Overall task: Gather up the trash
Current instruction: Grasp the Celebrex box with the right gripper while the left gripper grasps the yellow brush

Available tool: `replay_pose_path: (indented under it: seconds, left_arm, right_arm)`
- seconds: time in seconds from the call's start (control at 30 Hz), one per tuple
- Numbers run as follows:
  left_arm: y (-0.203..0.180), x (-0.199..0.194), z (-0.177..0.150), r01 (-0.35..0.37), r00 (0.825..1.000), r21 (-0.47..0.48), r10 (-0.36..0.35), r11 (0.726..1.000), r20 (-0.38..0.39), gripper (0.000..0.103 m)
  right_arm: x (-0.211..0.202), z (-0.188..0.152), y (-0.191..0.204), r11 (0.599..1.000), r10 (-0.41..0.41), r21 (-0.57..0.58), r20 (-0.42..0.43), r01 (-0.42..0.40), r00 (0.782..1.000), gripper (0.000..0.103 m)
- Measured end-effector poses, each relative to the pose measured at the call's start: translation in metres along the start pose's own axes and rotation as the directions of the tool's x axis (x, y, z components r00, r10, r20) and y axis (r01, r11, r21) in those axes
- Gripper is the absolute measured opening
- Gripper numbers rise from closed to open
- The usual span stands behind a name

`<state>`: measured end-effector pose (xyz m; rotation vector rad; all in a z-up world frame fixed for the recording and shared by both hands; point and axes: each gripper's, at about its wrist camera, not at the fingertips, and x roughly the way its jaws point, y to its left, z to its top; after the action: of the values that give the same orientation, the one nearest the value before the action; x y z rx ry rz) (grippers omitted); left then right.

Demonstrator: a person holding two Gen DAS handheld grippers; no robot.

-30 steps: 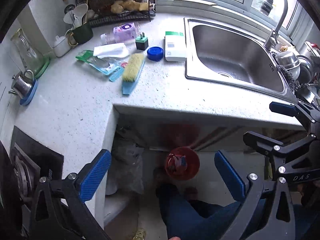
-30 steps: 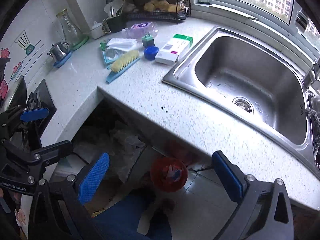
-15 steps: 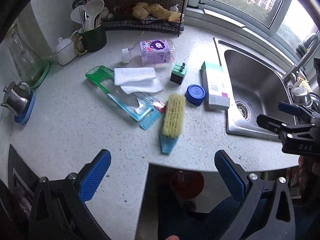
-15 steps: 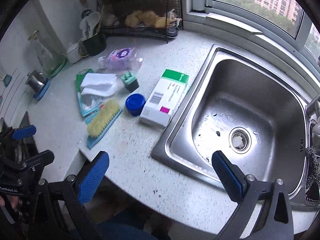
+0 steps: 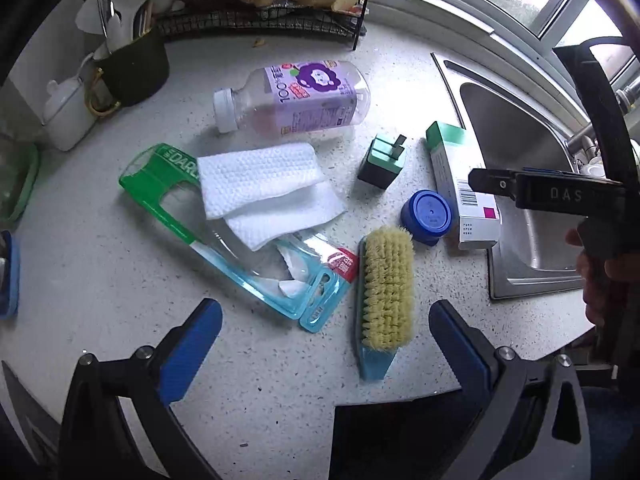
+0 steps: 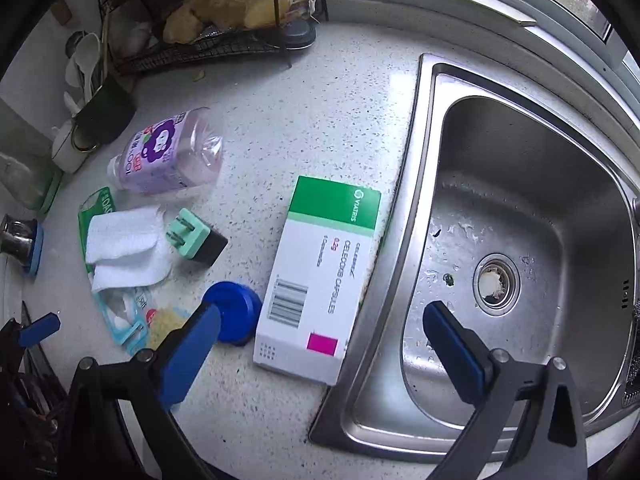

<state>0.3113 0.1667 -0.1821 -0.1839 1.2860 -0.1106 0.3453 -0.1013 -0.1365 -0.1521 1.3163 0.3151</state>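
Observation:
Trash lies spread on the speckled counter: a clear bottle with a purple label [image 5: 296,98] [image 6: 168,156] on its side, a white paper towel [image 5: 264,188] [image 6: 124,248] over torn toothbrush packaging [image 5: 256,264], a blue cap [image 5: 427,216] [image 6: 232,316], and a green-and-white medicine box [image 5: 464,184] [image 6: 324,276] beside the sink. My left gripper [image 5: 324,344] hovers open above the packaging and a yellow scrub brush [image 5: 384,288]. My right gripper [image 6: 320,344] hangs open just over the box's near end, nothing between its fingers.
A green-and-black plug adapter [image 5: 383,162] [image 6: 196,240] stands between towel and box. The steel sink [image 6: 520,248] fills the right. A wire rack [image 5: 264,12], a dark utensil cup [image 5: 132,68] and a white teapot [image 5: 68,116] line the back wall.
Both grippers rose from the red bin under the counter and moved in over the countertop, close above the trash. Both stayed open and empty.

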Motion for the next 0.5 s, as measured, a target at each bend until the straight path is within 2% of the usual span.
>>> replay_pose_path:
  seconds: [0.03,0.07,0.2,0.23,0.27,0.3,0.37,0.43,0.5]
  left_arm:
    - [0.002,0.004,0.003,0.017,1.000,-0.006,-0.017,1.000,-0.008,0.103]
    - [0.005,0.006,0.005,0.021,1.000,-0.006,-0.021,1.000,-0.009,0.103]
    - [0.013,0.011,0.014,0.038,0.999,-0.008,-0.038,0.999,-0.006,0.103]
    - [0.016,0.011,0.016,0.050,0.999,-0.013,-0.050,0.999,-0.007,0.103]
    - [0.019,0.011,0.018,0.058,0.998,-0.019,-0.058,0.998,-0.007,0.103]
    - [0.022,0.011,0.019,0.058,0.998,-0.022,-0.059,0.998,-0.009,0.103]
    - [0.024,0.013,0.021,0.039,0.999,0.003,-0.038,0.999,-0.021,0.103]
    - [0.024,0.016,0.020,0.007,0.999,0.031,-0.006,0.999,-0.031,0.103]
    - [0.026,0.019,0.021,0.016,0.999,0.036,-0.015,0.999,-0.043,0.103]
  right_arm:
    - [0.005,0.005,0.000,1.000,-0.003,0.000,-0.006,0.003,1.000,0.092]
    - [0.008,0.008,0.000,1.000,-0.004,-0.005,-0.019,0.004,1.000,0.089]
    - [0.029,0.017,0.000,1.000,-0.026,-0.007,-0.074,0.025,0.997,0.087]
    - [0.033,0.017,-0.002,0.999,-0.032,-0.001,-0.088,0.032,0.996,0.079]
    - [0.037,0.018,-0.003,0.999,-0.033,0.006,-0.103,0.033,0.994,0.076]
    - [0.038,0.017,-0.003,0.999,-0.041,0.001,-0.106,0.041,0.993,0.075]
    - [0.039,0.019,0.002,0.997,-0.066,-0.034,-0.099,0.063,0.993,0.065]
    - [0.041,0.021,0.010,0.995,-0.084,-0.063,-0.098,0.078,0.992,0.063]
    - [0.044,0.021,0.014,0.995,-0.079,-0.073,-0.109,0.072,0.991,0.062]
